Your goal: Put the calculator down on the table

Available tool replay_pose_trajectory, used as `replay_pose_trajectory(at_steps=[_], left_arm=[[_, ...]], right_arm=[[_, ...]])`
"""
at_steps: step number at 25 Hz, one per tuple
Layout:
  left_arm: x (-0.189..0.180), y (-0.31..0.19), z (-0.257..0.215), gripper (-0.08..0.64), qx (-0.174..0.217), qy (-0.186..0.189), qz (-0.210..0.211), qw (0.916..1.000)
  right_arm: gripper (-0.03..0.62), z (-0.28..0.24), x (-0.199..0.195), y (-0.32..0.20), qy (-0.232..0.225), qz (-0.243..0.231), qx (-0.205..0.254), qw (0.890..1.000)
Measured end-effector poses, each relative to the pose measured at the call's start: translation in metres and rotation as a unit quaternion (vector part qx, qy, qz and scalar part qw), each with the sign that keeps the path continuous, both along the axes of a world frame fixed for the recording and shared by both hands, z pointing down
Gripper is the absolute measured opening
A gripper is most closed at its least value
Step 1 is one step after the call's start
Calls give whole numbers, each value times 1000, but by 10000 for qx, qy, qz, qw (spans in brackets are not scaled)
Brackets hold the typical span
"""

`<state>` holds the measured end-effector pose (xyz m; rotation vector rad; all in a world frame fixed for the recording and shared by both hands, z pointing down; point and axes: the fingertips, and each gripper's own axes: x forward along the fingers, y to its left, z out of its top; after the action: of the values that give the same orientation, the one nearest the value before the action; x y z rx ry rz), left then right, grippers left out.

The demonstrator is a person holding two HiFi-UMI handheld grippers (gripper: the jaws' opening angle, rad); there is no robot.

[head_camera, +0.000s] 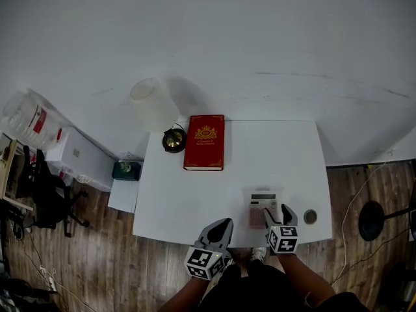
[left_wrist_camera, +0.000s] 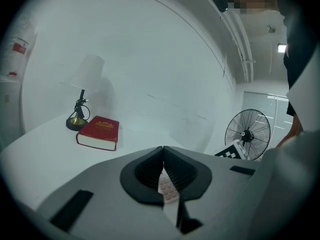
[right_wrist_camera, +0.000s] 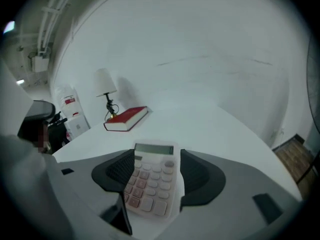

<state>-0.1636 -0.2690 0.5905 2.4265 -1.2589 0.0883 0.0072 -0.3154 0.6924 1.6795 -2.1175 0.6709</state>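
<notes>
Your right gripper (right_wrist_camera: 157,155) has its jaws clamped on the calculator (right_wrist_camera: 152,181), with a dark ribbed pad (right_wrist_camera: 199,171) against each long edge and the display end pointing away from you. Your left gripper (left_wrist_camera: 163,153) is closed on nothing, its tips meeting, and it hangs just beside the right one. In the head view the calculator sits over the white table (head_camera: 279,155), near its front edge and towards the right; you can't tell whether it rests on the top. A small dark round thing (head_camera: 310,216) lies just to its right. Well apart, at the far edge, are a red book (head_camera: 205,142) and, beside it, a lamp (head_camera: 156,104) with a white shade
</notes>
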Motion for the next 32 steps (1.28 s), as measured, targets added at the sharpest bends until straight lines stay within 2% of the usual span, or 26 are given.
replay_pose_trajectory(at_steps=[3,7,11,14,16,22,26,30,32], left_arm=[[-3,-2,-3,18,28,-15,-70,10000],[-4,-7,-18,18,163,-43,-148,9997],[-3,-9,-26,18,269,-115,-142,9995],[0,-10,-32,18,365,-142,-101,9992],[3,-8,-38,18,423,-150,-85,9990],[3,-5,-51,18,560,-360,-44,9978],[-7,-7,-59,18,584,-401,-190,9973],[-9,-7,-61,18,546,-383,-214,9975],[-10,-9,-60,18,567,-373,-238,9974]], right_arm=[[268,-42,-9,-1,266,-425,585,9970],[205,-96,-16,-4,228,-675,1203,9902],[110,-152,-30,0,299,-976,1979,9749],[43,-180,-42,1,237,-1145,2342,9651],[18,-189,-46,2,199,-1224,2400,9628],[17,-195,-44,5,339,-1373,2445,9593],[17,-208,-47,8,357,-1459,2596,9540],[17,-221,-52,8,226,-1563,2687,9502],[17,-222,-52,5,64,-1547,2587,9535]])
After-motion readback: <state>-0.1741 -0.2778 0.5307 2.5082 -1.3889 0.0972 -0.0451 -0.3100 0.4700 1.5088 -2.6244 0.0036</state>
